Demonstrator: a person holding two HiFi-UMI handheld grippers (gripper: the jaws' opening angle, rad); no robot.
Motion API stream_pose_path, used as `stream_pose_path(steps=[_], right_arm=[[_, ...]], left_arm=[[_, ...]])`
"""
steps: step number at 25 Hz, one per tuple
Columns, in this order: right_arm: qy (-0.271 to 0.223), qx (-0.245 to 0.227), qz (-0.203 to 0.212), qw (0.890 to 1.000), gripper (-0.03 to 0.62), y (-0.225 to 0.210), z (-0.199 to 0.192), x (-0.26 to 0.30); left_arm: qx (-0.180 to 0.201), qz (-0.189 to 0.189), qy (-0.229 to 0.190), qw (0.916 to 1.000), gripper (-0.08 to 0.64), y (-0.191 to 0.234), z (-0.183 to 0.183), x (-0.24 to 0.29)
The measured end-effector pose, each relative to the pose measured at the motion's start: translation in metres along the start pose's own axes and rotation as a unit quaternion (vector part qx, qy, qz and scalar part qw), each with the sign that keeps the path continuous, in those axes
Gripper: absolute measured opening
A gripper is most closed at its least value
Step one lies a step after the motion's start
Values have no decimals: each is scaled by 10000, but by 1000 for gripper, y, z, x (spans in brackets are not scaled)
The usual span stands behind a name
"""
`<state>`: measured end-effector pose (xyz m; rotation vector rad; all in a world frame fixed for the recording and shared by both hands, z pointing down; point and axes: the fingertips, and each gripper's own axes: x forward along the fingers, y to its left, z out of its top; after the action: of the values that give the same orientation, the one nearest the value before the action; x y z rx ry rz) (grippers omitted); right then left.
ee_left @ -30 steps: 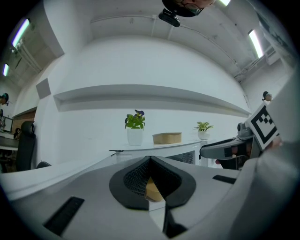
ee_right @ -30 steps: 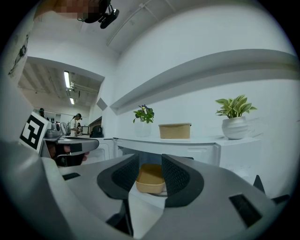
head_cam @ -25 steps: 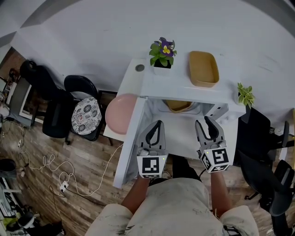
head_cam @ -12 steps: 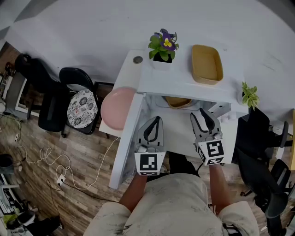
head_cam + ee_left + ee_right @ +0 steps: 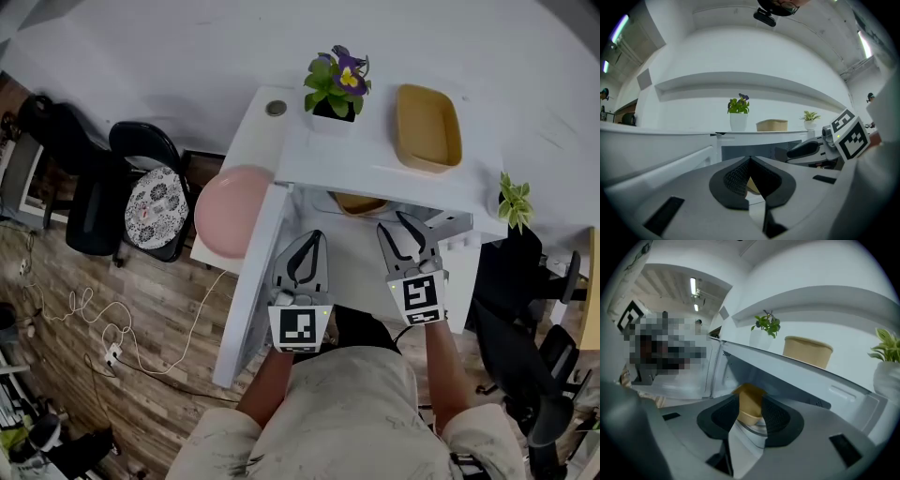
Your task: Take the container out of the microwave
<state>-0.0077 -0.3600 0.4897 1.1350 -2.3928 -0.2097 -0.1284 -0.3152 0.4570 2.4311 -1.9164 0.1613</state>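
- Your right gripper (image 5: pixel 751 404) has its jaws apart and grips nothing. You have it aimed into the cavity, so the container shows in the gap between the jaws, farther in and untouched.
- Your left gripper (image 5: pixel 750 159) is clenched tip to tip on nothing. It sits just beside the right one on the door side. I judge it is held in reserve, not committed to the grasp.
- White microwave (image 5: pixel 375 169): it stands directly ahead of you with its opening facing you, so both grippers can point straight in.
- Its door (image 5: pixel 248 291) is swung wide to your left, leaving the opening unobstructed.
- Tan tray (image 5: pixel 427 127): it rests on the microwave's roof to the right of the plant. It is outside the cavity, so I judge it is not the item to fetch.
- Tan container (image 5: pixel 361 203): it is inside the microwave, toward the back. From the head view only its near edge shows under the roof.
- Potted plant (image 5: pixel 335 94): it stands on the roof at the rear left, well apart from the reach path.
- Both forearms (image 5: pixel 266 386) extend forward from your body, roughly parallel, with the marker cubes (image 5: pixel 300 330) facing up and the jaws toward the opening.
- Assessment: you are at the approach stage and the grasp is not yet made. The right jaws must go deeper and straddle the container's wall before closing.
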Motion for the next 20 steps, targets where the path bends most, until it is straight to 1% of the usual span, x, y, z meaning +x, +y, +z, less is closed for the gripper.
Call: stream_pose_path(steps=[3, 5, 9, 13, 14, 15, 16, 18, 19, 20], right_arm=[[229, -660, 19, 9976, 153, 4, -5, 11], [359, -1089, 98, 9934, 153, 9, -9, 17], [620, -1960, 281, 9782, 156, 22, -21, 29], [802, -2432, 384, 9659, 161, 31, -29, 37], [865, -2582, 409, 9613, 163, 33, -31, 39], [962, -2809, 424, 9540, 163, 34, -34, 41], [1091, -3111, 425, 9431, 163, 35, -38, 44], [1349, -3711, 419, 9178, 167, 35, -46, 48], [1439, -3891, 441, 9088, 167, 35, -49, 50], [1504, -3984, 487, 9035, 167, 36, -52, 52]], left_arm=[[-109, -4, 95, 9999, 8, -2, -7, 0], [-118, -9, 89, 9999, 8, -3, -9, 0], [-145, 10, 101, 9998, 8, -2, -14, 0], [-159, 50, 139, 9998, 8, 1, -19, -1], [-171, 57, 141, 9997, 8, 1, -19, -1], [-177, 59, 143, 9997, 8, 2, -20, -1], [-178, 63, 145, 9997, 8, 2, -20, -2], [-180, 82, 153, 9997, 8, 3, -21, -2], [-180, 95, 161, 9997, 8, 3, -22, -3], [-177, 103, 169, 9996, 8, 4, -23, -3]])
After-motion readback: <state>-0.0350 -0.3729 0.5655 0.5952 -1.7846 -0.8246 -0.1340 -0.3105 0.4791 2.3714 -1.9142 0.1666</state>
